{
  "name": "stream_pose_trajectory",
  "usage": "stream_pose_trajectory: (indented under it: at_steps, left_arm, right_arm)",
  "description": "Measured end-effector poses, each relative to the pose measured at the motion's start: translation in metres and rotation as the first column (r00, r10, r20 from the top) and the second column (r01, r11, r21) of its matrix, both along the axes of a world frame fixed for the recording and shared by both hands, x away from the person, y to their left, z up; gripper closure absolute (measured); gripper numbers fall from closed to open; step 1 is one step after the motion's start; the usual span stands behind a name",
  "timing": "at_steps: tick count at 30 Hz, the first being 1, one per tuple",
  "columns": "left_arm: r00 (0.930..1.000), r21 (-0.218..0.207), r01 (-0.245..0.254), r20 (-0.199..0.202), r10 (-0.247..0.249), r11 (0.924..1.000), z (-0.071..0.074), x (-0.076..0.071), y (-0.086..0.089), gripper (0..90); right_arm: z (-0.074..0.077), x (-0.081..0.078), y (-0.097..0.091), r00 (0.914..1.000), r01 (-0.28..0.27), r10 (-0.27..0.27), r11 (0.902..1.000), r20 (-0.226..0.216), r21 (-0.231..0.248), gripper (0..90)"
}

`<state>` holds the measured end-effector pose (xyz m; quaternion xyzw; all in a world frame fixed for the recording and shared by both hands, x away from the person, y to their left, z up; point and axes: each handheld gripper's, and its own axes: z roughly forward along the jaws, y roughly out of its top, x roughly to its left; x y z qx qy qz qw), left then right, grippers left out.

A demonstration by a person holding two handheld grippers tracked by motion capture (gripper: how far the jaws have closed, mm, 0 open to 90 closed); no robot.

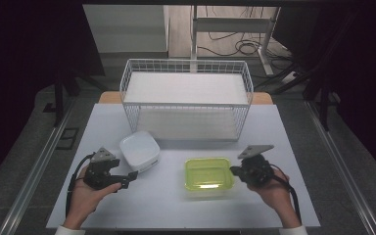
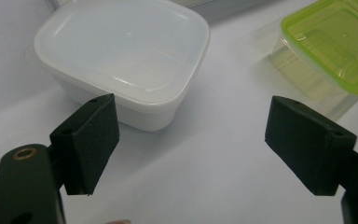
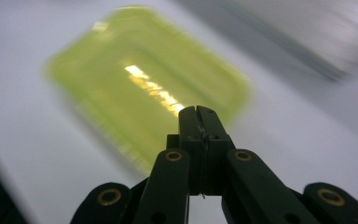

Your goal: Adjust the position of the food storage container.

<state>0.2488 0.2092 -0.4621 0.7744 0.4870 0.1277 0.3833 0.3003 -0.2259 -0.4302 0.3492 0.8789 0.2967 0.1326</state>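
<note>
Two lidded tubs parked on the desk (image 1: 103,196), nothing grabbed yet.
Left gripper (image 2: 193,144) is held wide apart facing the white tub (image 2: 126,56); right gripper (image 3: 198,114) is clenched empty beside the green-lidded tub (image 3: 144,88).

We see a brightly lit table (image 1: 127,205) against dim, dark surrounds. Overhead glare streaks the green-lidded container (image 3: 144,88), motion-blurred in right gripper view; left gripper view's sharp.

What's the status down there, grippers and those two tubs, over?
Left gripper open, aimed at the white tub, not touching. Right gripper shut, empty, over the green-lidded tub. Both lids on. Wire basket behind, nothing in the way.
</note>
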Motion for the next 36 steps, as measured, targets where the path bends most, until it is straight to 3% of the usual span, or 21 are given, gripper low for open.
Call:
stream_pose_trajectory:
  at_steps: [1,2,3,7,10,14,25,36]
  left_arm:
    - [1.0000,0.001,0.001,0.000,-0.001,1.0000,0.000,0.000,0.000,17.4]
    - [1.0000,0.001,0.002,-0.001,-0.002,1.0000,0.000,0.000,-0.001,17.4]
    - [1.0000,0.004,0.001,-0.001,-0.001,1.0000,-0.001,0.000,-0.001,17.4]
    - [1.0000,0.001,-0.004,-0.006,0.004,1.0000,-0.001,0.000,0.000,17.4]
    - [0.9999,-0.003,-0.013,-0.006,0.013,0.9999,-0.001,-0.001,0.003,17.4]
    - [0.9999,-0.005,-0.016,-0.006,0.016,0.9999,0.000,-0.001,0.004,17.4]
    - [0.9999,0.003,-0.005,-0.010,0.005,1.0000,-0.002,0.001,0.000,17.4]
    - [0.9995,-0.030,-0.023,-0.024,0.022,0.9993,-0.005,0.005,0.005,17.3]
  right_arm:
    - [-0.007,0.013,-0.011,0.9978,0.065,-0.065,0.9978,-0.015,0.009,89.1]
    - [-0.007,0.013,-0.011,0.9978,0.065,-0.065,0.9978,-0.015,0.009,89.1]
    - [-0.019,0.023,-0.016,0.9940,0.100,-0.100,0.9949,-0.043,-0.017,89.1]
    - [-0.033,0.029,-0.013,0.9896,0.114,-0.119,0.9912,-0.080,-0.066,89.1]
    - [-0.041,0.029,-0.004,0.9882,0.098,-0.110,0.9889,-0.107,-0.112,89.1]
    - [-0.043,0.027,0.004,0.9900,0.082,-0.096,0.9887,-0.104,-0.125,89.1]
    - [-0.045,0.026,0.026,0.9941,0.052,-0.062,0.9923,-0.089,-0.113,89.1]
    - [-0.052,0.021,0.060,0.9940,-0.034,0.024,0.9951,-0.106,-0.092,89.1]
